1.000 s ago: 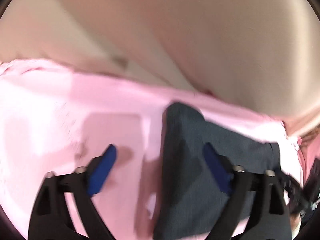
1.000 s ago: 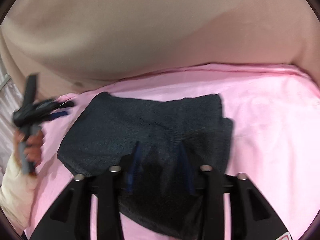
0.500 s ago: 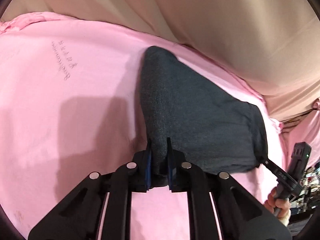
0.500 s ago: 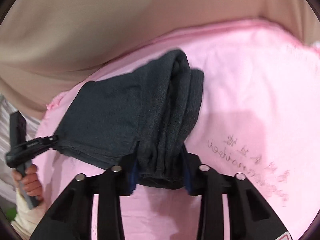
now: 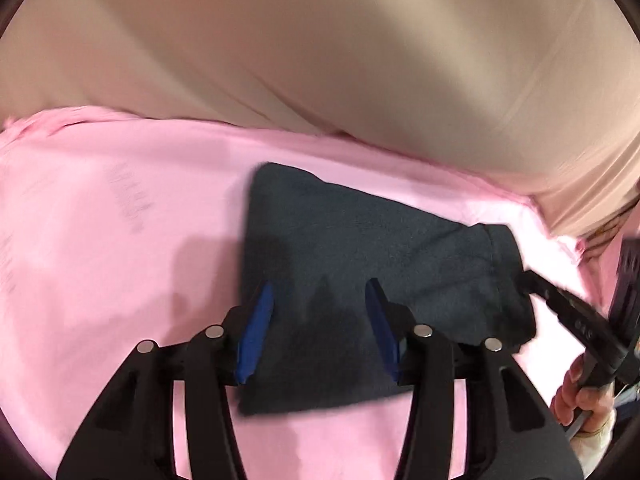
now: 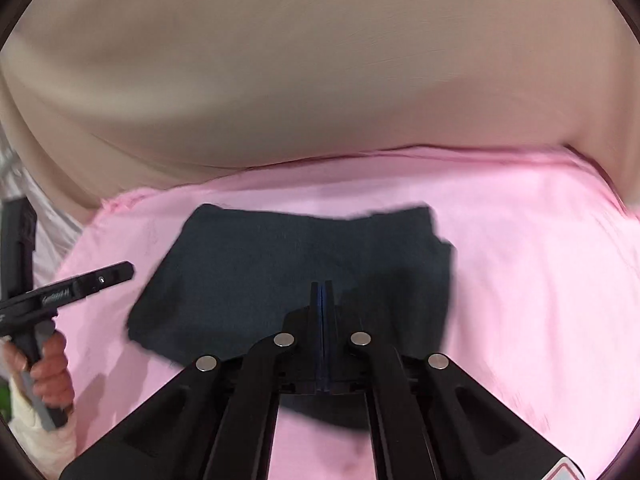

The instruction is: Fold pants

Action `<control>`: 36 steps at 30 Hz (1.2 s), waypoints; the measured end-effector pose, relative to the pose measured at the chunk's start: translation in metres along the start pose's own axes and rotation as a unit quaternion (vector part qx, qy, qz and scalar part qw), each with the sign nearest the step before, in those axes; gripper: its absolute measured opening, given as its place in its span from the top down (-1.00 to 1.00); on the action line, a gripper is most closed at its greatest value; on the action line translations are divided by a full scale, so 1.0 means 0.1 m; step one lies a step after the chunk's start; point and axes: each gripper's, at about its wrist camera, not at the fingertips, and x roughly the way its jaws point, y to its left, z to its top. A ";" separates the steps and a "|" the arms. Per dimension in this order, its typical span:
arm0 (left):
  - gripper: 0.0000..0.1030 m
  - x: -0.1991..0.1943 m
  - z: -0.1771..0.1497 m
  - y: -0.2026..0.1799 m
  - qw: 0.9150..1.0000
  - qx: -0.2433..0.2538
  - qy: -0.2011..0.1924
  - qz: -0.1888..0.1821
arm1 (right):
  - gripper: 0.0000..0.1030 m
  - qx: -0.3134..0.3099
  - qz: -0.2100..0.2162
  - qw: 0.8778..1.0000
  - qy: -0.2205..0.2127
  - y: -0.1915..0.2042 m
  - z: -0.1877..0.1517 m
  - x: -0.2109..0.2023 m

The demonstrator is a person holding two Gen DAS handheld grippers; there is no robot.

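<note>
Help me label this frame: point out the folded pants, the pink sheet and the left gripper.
folded pants (image 6: 280,280): right wrist view, middle of the dark fabric.
pink sheet (image 6: 540,280): right wrist view, bare patch right of the pants.
left gripper (image 5: 320,328): left wrist view, midway between its fingers.

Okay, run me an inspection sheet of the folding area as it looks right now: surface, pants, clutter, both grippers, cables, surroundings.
Surface: pink sheet covers it, lightly wrinkled, with faint writing at the left of the left wrist view.
Job's things: dark pants lie folded into a compact stack on the sheet, layered edges at their right end.
Clutter: nothing seen.
Grippers: left gripper is open, blue fingers apart above the pants, nothing between them. Right gripper is shut and empty over the pants.
Cables: nothing seen.
Surroundings: beige cloth backdrop behind the sheet; the person's hand shows on the left gripper's handle.
</note>
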 end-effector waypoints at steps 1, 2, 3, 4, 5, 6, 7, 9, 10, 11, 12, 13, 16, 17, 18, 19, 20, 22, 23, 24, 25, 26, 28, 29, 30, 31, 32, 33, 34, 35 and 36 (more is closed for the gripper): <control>0.10 0.20 0.03 -0.05 1.000 0.004 0.012 0.019 | 1.00 0.009 -0.028 1.000 0.008 -0.12 0.03 0.15; 0.11 0.42 0.04 -0.06 0.999 0.008 0.029 0.038 | 1.00 0.032 -0.052 0.998 0.020 -0.32 0.04 0.33; 0.09 0.59 0.02 0.00 0.998 0.002 0.037 0.041 | 1.00 0.065 -0.026 0.997 0.015 -0.54 0.03 0.38; 0.12 0.54 0.02 -0.01 0.999 0.011 0.012 0.042 | 1.00 0.103 0.003 0.995 0.013 -0.68 0.00 0.32; 0.13 0.51 0.02 -0.02 0.999 0.019 0.014 0.045 | 1.00 0.114 0.002 0.993 0.014 -0.69 -0.02 0.22; 0.12 0.45 0.03 -0.02 0.999 0.019 0.020 0.043 | 1.00 0.103 -0.016 0.995 0.007 -0.64 -0.04 0.09; 0.12 0.33 0.02 -0.01 0.999 0.011 0.015 0.035 | 1.00 0.072 -0.025 0.997 -0.001 -0.50 -0.07 -0.10; 0.07 0.01 -0.06 0.01 1.000 0.010 -0.004 0.015 | 0.83 0.040 -0.002 0.999 -0.008 -0.30 -0.19 -0.39; -0.08 -0.13 -0.12 0.00 1.000 0.018 -0.010 0.011 | 0.83 0.024 0.013 1.000 -0.007 -0.18 -0.31 -0.56; -0.18 -0.28 -0.23 -0.01 0.999 0.033 -0.017 0.012 | 0.83 0.006 0.026 1.000 -0.004 -0.05 -0.47 -0.71; -0.37 -0.45 -0.42 -0.03 0.998 0.052 -0.022 0.011 | 0.83 -0.006 0.036 0.999 0.000 0.05 -0.59 -0.81; -0.44 -0.53 -0.57 -0.05 0.998 0.063 -0.022 0.009 | 0.82 -0.020 0.048 0.999 0.009 0.17 -0.82 -0.95; -0.37 -0.68 -1.25 0.02 0.994 0.109 0.029 0.013 | 0.63 -0.036 0.060 0.997 0.026 0.32 -1.33 -1.25; -0.28 -0.70 -1.46 0.06 0.991 0.121 0.051 0.013 | 0.50 -0.035 0.063 0.997 0.033 0.32 -1.46 -1.34; -0.17 -0.72 -1.74 0.11 0.987 0.140 0.083 0.015 | 0.49 -0.035 0.063 0.997 0.039 0.33 -1.58 -1.42; -0.16 -0.81 -1.90 0.12 0.984 0.159 0.069 0.031 | 0.49 -0.036 0.056 0.997 0.042 0.38 -1.71 -1.48; -0.17 -0.89 -2.06 0.11 0.979 0.187 0.055 0.063 | 0.49 -0.038 0.048 0.997 0.044 0.39 -1.81 -1.55; -0.18 -0.98 -2.25 0.11 0.975 0.192 0.055 0.092 | 0.46 -0.029 0.040 0.998 0.045 0.39 -1.98 -1.68; -0.19 -1.05 -2.29 0.23 0.978 0.174 0.061 0.094 | 0.40 -0.022 0.039 0.998 0.042 0.40 -2.07 -1.74; -0.24 -1.11 -2.33 0.36 0.982 0.152 0.063 0.095 | 0.31 -0.016 0.041 0.998 0.040 0.51 -2.18 -1.70; -0.24 -1.17 -2.33 0.44 0.984 0.138 0.063 0.097 | 0.30 -0.004 0.040 0.999 0.036 0.51 -2.25 -1.71; -0.24 -1.23 -2.35 0.55 0.986 0.116 0.062 0.105 | 0.30 0.007 0.036 0.999 0.035 0.49 -2.30 -1.71; -0.16 -1.34 -2.37 0.66 0.987 0.088 0.057 0.123 | 0.30 0.029 0.035 0.998 0.032 0.58 -2.40 -1.65; -0.17 -1.41 -2.36 0.65 0.987 0.082 0.046 0.127 | 0.30 0.037 0.033 0.998 0.026 0.59 -2.45 -1.69; -0.17 -1.53 -2.40 0.65 0.988 0.077 0.030 0.132 | 0.30 0.039 0.026 0.999 0.018 0.62 -2.48 -1.72; -0.19 -1.59 -2.40 0.61 0.988 0.074 0.017 0.138 | 0.30 0.038 0.009 0.999 0.007 0.66 -2.50 -1.72; -0.19 -1.66 -2.38 0.52 0.987 0.075 0.002 0.141 | 0.30 0.036 -0.010 0.999 -0.004 0.70 -2.50 -1.73; -0.20 -1.71 -2.38 0.43 0.987 0.076 -0.010 0.141 | 0.29 0.038 -0.031 0.999 -0.018 0.73 -2.51 -1.77; -0.21 -1.78 -2.37 0.31 0.987 0.075 -0.023 0.138 | 0.27 0.040 -0.038 0.998 -0.023 0.74 -2.51 -1.78; -0.22 -1.80 -2.36 0.22 0.988 0.075 -0.030 0.132 | 0.25 0.043 -0.044 0.998 -0.031 0.77 -2.50 -1.80; -0.25 -1.78 -2.36 0.13 0.989 0.074 -0.036 0.122 | 0.25 0.046 -0.050 0.997 -0.039 0.79 -2.51 -1.81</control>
